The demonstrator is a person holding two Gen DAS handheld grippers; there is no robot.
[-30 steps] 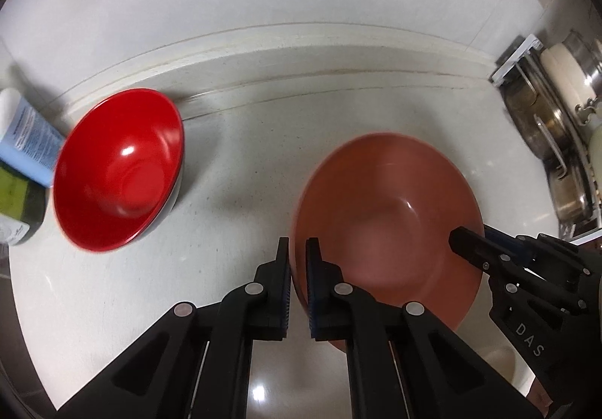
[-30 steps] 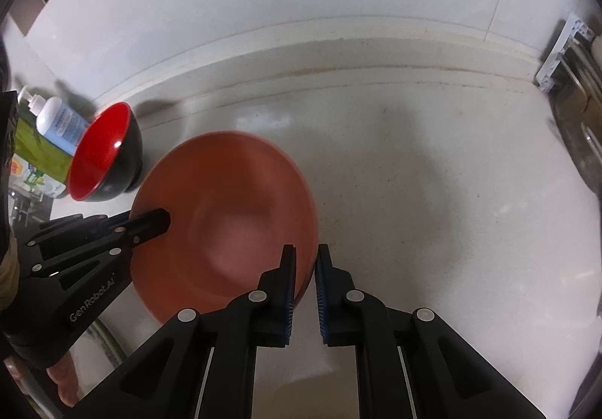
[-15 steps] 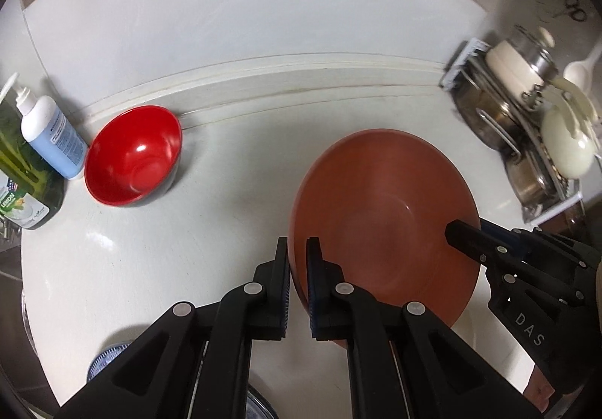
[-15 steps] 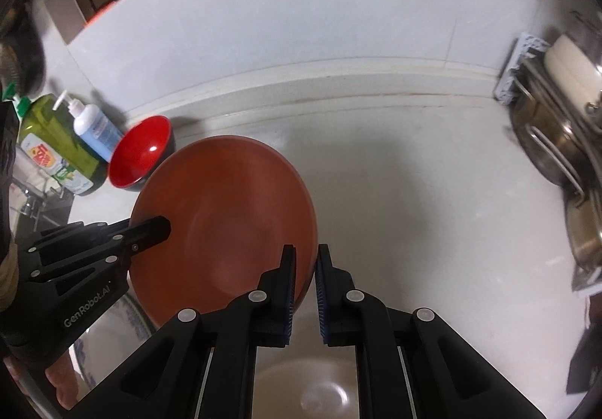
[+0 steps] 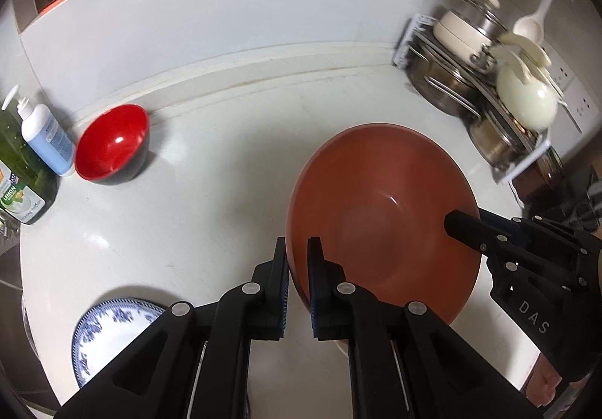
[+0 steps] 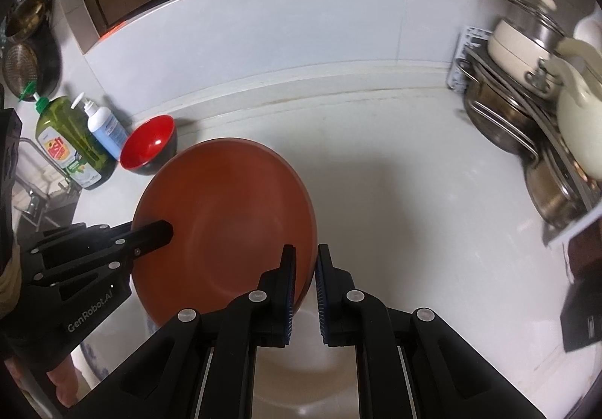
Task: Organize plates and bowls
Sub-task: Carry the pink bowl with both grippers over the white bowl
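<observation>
A big brown-orange bowl (image 5: 380,215) is in the air above the white tabletop (image 5: 210,193). Two grippers hold it, one on each side.

The left hand-held gripper (image 5: 297,257) pinches the left rim of the big bowl. One finger is inside the bowl and the other is outside, and the pads press on the rim. The right hand-held gripper (image 6: 305,264) pinches the right rim of the same bowl in the same way. In the left wrist view the right gripper shows at the far side of the bowl, with one black finger lying inside it.

A small red bowl (image 5: 113,146) with a black outside sits on the tabletop, well to the left of the big bowl and close to the back wall. It leans a little. Just to the left of the red bowl stands a blue pump bottle (image 5: 47,140), and next to that a green soap bottle (image 5: 22,178).

A white dish with blue flowers (image 5: 109,332) lies on the tabletop below and to the left of the big bowl, near the front edge.

Far to the right of the big bowl a rack (image 5: 485,99) holds shiny pots, a cream pot and white ladles.
</observation>
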